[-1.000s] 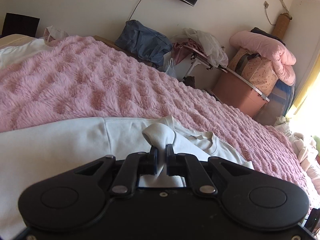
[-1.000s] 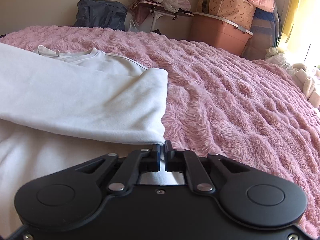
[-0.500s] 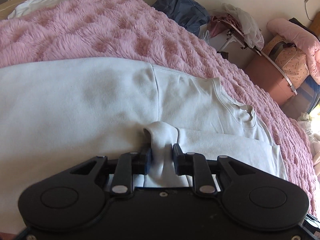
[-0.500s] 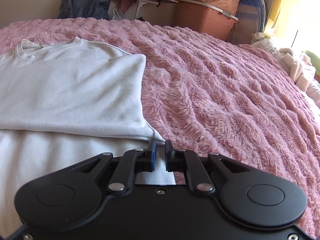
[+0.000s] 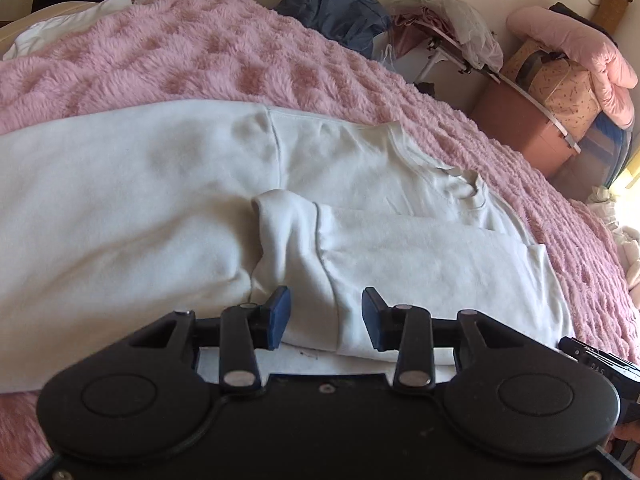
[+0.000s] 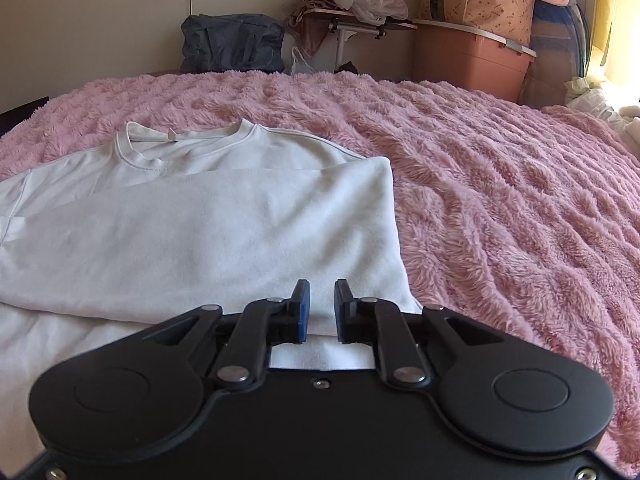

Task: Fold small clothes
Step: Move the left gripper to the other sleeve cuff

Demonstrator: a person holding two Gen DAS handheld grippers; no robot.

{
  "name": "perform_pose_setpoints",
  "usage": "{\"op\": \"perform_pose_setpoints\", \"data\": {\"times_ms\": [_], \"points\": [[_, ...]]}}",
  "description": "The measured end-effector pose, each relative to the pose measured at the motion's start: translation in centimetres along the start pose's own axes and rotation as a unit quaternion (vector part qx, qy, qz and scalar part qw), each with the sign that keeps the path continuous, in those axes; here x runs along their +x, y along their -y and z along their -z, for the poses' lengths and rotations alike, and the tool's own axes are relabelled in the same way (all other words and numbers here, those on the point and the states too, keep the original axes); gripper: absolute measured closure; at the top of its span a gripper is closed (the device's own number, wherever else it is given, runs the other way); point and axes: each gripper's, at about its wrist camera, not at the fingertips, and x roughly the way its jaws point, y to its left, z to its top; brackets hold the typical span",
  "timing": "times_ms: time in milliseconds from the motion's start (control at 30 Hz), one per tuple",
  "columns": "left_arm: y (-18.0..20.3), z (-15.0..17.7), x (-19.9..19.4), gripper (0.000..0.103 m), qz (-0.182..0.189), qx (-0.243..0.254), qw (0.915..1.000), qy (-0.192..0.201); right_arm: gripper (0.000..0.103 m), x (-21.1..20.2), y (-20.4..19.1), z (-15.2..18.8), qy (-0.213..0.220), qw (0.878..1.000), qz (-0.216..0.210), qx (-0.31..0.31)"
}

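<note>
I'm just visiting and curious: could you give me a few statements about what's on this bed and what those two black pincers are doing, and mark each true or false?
1. The white shirt lies on a pink fuzzy blanket. True.
2. The shirt is rolled into a ball. False: it lies flat, with one side folded over.
3. The left gripper is clamped shut on the shirt. False: its jaws are opening, fabric loose between them.
4. A brown storage bin stands beyond the bed. True.

Both grippers, left gripper & right gripper: matte black bodies w/ round hubs, silver pivot screws, blue pads.
</note>
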Motion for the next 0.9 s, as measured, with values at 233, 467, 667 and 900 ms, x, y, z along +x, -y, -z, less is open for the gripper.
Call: {"op": "perform_pose_setpoints", "data": {"times_ms": [233,467,667,900], "points": [[-2.1,0.1,-1.6,0.061,-0.011,-0.026,0.9996,0.009,0.092,1.8,0.9,1.0,-0.037,0.999,0.026,0.016],[-5.0,-0.4,-9.8,0.06,-0.062,-0.026,0.9959,0.061,0.086,-0.1,-0.3,0.3,-0.023,0.999,0.022,0.005],[-10.7,0.9,-18.0,0.06,-0.128,-0.087,0.9829,0.1,0.084,-3.1,-4.2,-0.6,-0.002,0.999,-0.039,-0.01],[-16.6,4.3,-24.9,0.059,-0.202,-0.172,0.9569,0.118,0.081,-5.6,-11.4,-1.6,0.009,0.992,-0.12,-0.044]]}}
